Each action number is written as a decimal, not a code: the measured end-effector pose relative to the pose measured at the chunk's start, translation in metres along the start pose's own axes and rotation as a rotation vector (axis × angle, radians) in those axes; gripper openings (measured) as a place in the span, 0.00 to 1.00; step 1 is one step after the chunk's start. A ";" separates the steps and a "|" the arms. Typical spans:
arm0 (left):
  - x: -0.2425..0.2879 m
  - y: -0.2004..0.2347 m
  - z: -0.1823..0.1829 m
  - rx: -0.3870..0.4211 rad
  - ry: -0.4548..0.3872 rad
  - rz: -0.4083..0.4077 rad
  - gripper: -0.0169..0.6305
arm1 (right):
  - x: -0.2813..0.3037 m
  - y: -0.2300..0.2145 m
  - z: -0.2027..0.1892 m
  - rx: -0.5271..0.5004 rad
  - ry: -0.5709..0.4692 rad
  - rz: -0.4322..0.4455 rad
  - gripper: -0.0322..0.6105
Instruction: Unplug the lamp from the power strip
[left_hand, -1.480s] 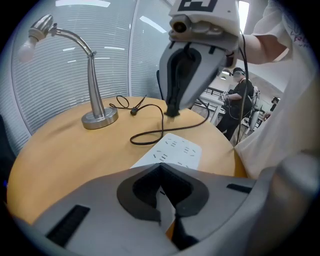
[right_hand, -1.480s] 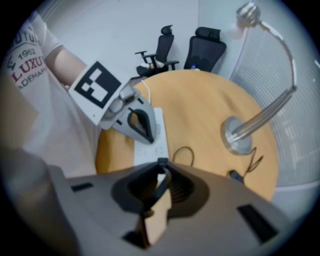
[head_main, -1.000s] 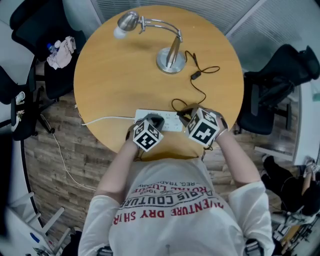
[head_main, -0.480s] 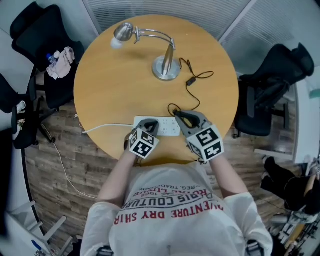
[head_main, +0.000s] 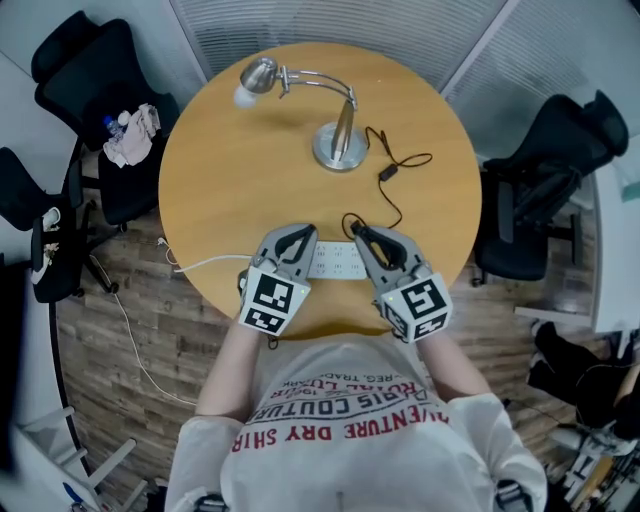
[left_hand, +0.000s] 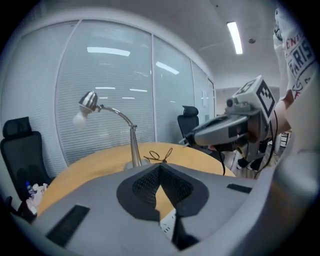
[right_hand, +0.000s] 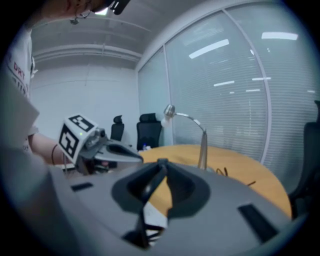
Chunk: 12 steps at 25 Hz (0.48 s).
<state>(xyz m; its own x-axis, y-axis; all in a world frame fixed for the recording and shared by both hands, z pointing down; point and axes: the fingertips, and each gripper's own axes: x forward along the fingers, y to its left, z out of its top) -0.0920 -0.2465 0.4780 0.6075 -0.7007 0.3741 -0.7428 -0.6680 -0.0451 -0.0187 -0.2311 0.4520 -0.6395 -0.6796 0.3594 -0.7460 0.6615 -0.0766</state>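
A round wooden table stands in a glass-walled office with black chairs around it. The lamp's black plug sits pinched in the tips of the right gripper, whose jaws are narrowed onto it. The plug is held clear above the right end of the white power strip at the table's near edge. The plug's cord loops across the wood to the silver lamp on the far side. The left gripper hangs beside it over the strip's left end, jaws together on nothing. A white cable leaves the strip leftward.
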 end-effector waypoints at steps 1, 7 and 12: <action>-0.007 0.006 0.013 -0.004 -0.055 0.021 0.07 | -0.001 0.001 0.003 -0.001 -0.021 -0.005 0.16; -0.046 0.029 0.057 -0.088 -0.281 0.072 0.07 | -0.006 0.004 0.024 0.000 -0.121 0.001 0.16; -0.074 0.027 0.078 -0.130 -0.411 0.018 0.07 | -0.012 0.003 0.035 -0.010 -0.180 -0.013 0.16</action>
<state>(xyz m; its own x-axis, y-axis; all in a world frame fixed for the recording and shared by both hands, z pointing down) -0.1356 -0.2322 0.3770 0.6360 -0.7712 -0.0273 -0.7677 -0.6359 0.0788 -0.0202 -0.2321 0.4145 -0.6537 -0.7330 0.1882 -0.7529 0.6550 -0.0640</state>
